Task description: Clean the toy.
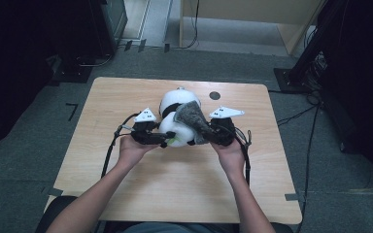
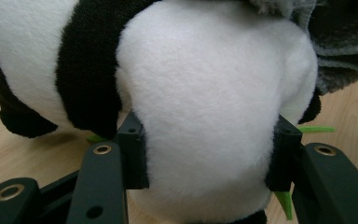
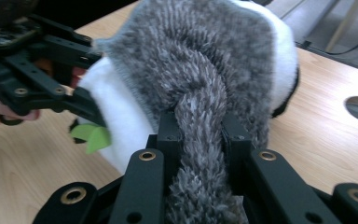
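Plush panda [image 1: 175, 128] lying near the middle of the wooden counter [image 1: 175, 194], a grey fuzzy cloth [image 1: 190, 116] draped over its upper side. Left gripper [image 1: 161, 138], at the panda's left, clenched on the white plush body, its pads [image 2: 135, 156] pressed into the fur. Right gripper [image 1: 212, 132], at the panda's right, clamped on a gathered strip of the grey cloth [image 3: 200, 140]. A small green leaf [image 3: 92, 135] shows beneath the panda, beside the left gripper
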{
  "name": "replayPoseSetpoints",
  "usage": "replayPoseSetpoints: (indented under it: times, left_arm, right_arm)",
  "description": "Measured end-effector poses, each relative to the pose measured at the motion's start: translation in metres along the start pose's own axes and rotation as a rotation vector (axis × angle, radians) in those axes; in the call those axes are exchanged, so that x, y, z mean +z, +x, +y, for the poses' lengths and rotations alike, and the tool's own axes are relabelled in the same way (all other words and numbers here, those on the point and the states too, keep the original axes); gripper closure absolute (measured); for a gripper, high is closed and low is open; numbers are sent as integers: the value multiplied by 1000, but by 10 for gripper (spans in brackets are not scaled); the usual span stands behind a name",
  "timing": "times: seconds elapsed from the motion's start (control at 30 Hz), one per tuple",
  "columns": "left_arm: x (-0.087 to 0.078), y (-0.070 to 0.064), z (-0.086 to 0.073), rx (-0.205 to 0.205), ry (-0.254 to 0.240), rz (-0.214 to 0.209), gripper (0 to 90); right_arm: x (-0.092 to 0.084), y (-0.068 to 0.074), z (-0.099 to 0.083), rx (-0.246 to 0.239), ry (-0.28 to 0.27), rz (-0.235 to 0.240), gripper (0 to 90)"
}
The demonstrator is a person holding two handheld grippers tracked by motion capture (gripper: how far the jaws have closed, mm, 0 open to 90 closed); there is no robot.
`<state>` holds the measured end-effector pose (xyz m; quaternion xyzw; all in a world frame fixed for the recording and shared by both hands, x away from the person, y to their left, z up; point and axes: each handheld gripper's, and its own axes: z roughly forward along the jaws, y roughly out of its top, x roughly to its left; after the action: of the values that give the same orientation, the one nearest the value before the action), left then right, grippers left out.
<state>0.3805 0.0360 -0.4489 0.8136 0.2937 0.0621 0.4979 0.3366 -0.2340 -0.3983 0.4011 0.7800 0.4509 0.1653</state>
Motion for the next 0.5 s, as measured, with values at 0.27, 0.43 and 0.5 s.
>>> replayPoseSetpoints:
  times: [0.27, 0.43, 0.5]
  left_arm:
    - [-4, 3, 1, -14, -17, 25, 470]
    - [-8, 7, 3, -35, -23, 44, 470]
    - [-9, 8, 3, -46, -24, 41, 471]
  right_arm:
    - [5, 20, 3, -45, -20, 32, 758]
    - [12, 34, 3, -64, -23, 95, 760]
    - [18, 40, 1, -95, -10, 123, 760]
